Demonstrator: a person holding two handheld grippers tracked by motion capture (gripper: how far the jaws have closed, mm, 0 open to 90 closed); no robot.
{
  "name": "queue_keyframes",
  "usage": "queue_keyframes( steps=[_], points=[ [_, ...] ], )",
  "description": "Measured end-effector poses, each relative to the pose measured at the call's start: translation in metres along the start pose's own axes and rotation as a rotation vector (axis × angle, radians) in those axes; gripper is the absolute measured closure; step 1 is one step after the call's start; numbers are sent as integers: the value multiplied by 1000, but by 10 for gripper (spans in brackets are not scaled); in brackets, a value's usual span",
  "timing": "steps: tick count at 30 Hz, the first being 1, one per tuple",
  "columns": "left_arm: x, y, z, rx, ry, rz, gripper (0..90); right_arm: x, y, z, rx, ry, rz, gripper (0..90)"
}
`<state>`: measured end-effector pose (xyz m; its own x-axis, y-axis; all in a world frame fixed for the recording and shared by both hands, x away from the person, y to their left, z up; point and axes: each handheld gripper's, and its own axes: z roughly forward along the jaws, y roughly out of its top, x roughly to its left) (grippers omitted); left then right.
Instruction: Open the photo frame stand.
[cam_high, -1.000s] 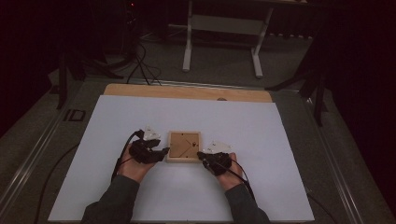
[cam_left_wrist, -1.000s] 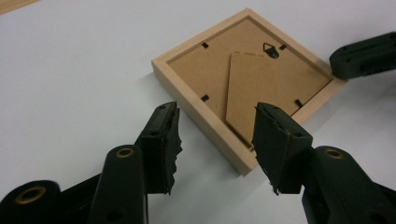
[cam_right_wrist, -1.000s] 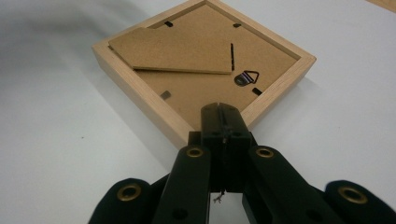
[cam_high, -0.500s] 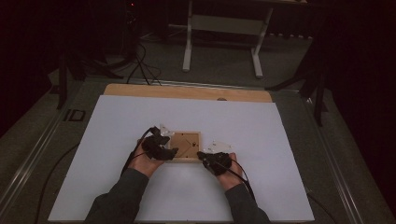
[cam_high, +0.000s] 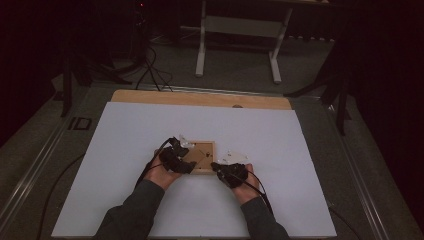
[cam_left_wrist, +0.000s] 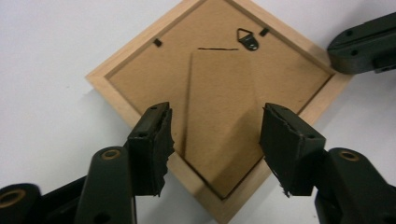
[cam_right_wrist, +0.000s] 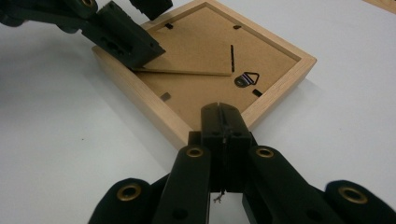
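In the high view, a frame (cam_high: 201, 156) lies face down on the white board (cam_high: 125, 150), near its middle. The left gripper (cam_high: 189, 166) reaches over the frame's near-left corner, its hand (cam_high: 161, 175) resting on the board behind it. The right gripper (cam_high: 216, 167) sits at the frame's near-right corner, with the right hand (cam_high: 246, 186) low on the board.

In the left gripper view, the left gripper (cam_left_wrist: 215, 125) has its jaws spread wide, having just been closing a little, poised over the frame's (cam_left_wrist: 219, 88) cardboard back. The stand flap (cam_left_wrist: 219, 116) lies between the jaws; the pads press on nothing. The right gripper's tip (cam_left_wrist: 362, 44) touches the frame's far corner. A hanger (cam_left_wrist: 247, 38) sits near the top.

In the right gripper view, the right gripper (cam_right_wrist: 223, 114) is fully closed, empty, its tip against the frame's (cam_right_wrist: 205, 70) near corner. One left jaw rests on the flap (cam_right_wrist: 187, 71), which is lifted slightly.
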<state>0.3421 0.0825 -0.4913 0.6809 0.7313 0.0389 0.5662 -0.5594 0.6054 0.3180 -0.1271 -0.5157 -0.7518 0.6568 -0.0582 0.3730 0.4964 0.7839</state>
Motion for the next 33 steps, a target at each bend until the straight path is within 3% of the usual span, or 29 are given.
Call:
queue_keyframes(
  steps=[5,6,11,12,16,25,33],
  points=[
    [-1,1,2,7,1,2,460,0,0,0,1,0,-5,898],
    [-1,2,5,31,-3,-5,460,0,0,0,1,-1,-6,898],
    [0,3,7,43,-11,-25,470,0,0,0,0,-3,-9,898],
    [1,3,8,43,-29,-28,482,0,0,0,0,-3,-9,898],
    [2,4,7,46,-33,-4,506,1,0,0,1,-3,-6,898],
    [4,8,0,22,-44,-39,509,0,0,0,-2,-3,-13,898],
    [4,7,2,30,-52,-50,487,0,0,0,-2,-3,-12,898]
  ],
)
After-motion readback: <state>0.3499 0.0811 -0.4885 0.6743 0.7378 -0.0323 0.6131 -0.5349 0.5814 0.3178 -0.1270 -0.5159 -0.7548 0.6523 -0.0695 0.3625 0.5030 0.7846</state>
